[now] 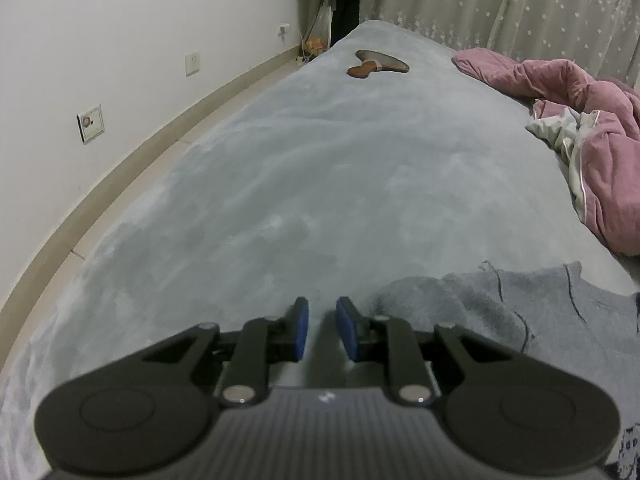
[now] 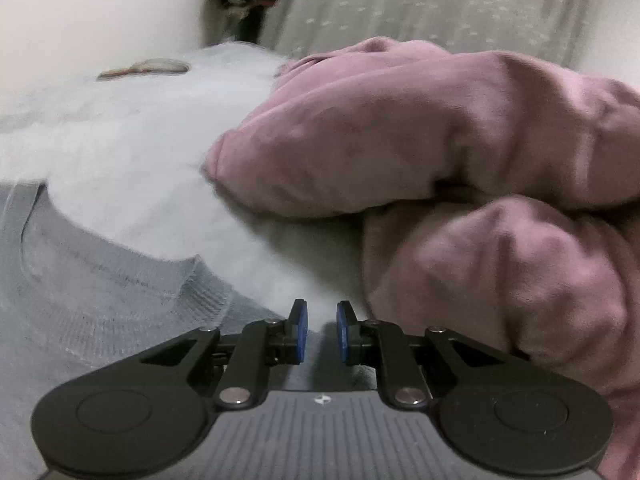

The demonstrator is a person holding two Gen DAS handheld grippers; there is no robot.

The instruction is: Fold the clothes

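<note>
The left tongs (image 1: 320, 326) hang over the bed (image 1: 280, 184) with their blue pads a narrow gap apart and nothing between them, only bare grey-blue bedspread beneath. From them, the grey knit sweater (image 1: 520, 320) lies just beside, at about three o'clock, and spreads on toward the right edge of that view. It looks soft, rumpled at its near edge, with thin dark lines across it.

The right tongs (image 2: 319, 330) are likewise slightly apart and empty, low over the bed. In their view the sweater (image 2: 100, 300) lies at nine to ten o'clock, its ribbed neckline curving from the left edge toward the tongs, with the nearest hem almost touching the left finger. A bulky pink quilted garment (image 2: 460, 160) is heaped close by from twelve to three o'clock.

The sweater seems to lie between the two tongs, so each would reach inward for it.
</note>
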